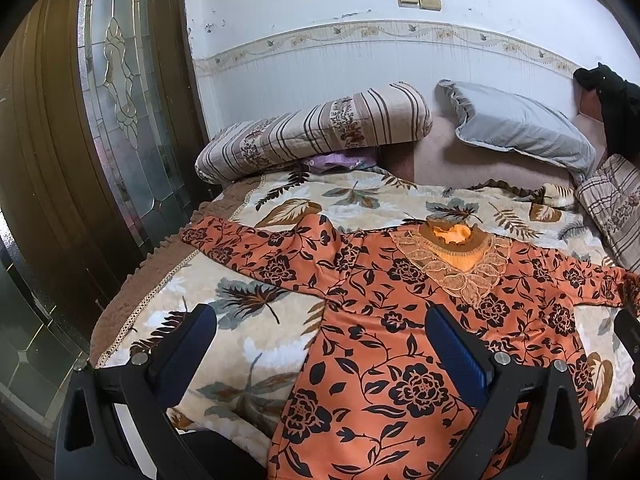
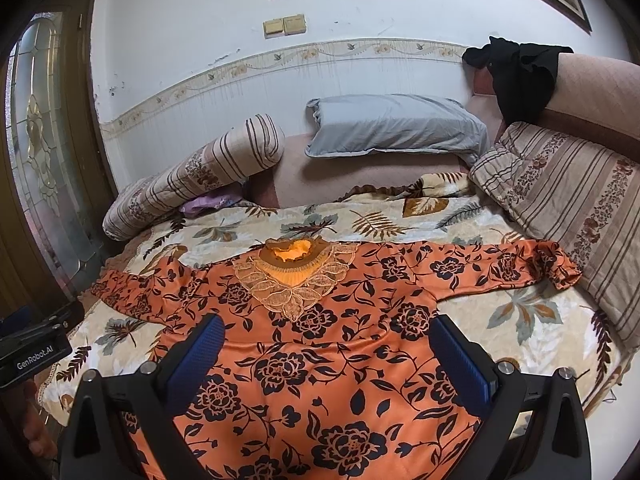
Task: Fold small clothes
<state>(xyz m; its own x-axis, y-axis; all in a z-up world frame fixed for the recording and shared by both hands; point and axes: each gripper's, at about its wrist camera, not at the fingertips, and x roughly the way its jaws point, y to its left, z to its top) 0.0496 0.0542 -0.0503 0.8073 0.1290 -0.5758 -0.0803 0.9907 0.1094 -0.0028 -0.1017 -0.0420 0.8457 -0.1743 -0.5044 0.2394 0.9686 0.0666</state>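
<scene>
Closest, the left hand-held gripper (image 1: 320, 344) and the right hand-held gripper (image 2: 326, 346) both gape wide, holding nothing. Under them an orange flowery top (image 2: 320, 344) lies flat on the bed's leafy blanket (image 2: 500, 216), sleeves spread. Farther back sit a striped pillow (image 1: 320, 128) and a grey pillow (image 2: 396, 126).

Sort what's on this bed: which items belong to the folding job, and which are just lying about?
Part of the job:
- orange floral top, spread flat, sleeves out
- left gripper, open above it
- right gripper, open above it

Lying about:
- leaf-print blanket beneath the top
- striped quilt roll
- grey pillow
- black garment draped on the headboard
- purple cloth
</scene>
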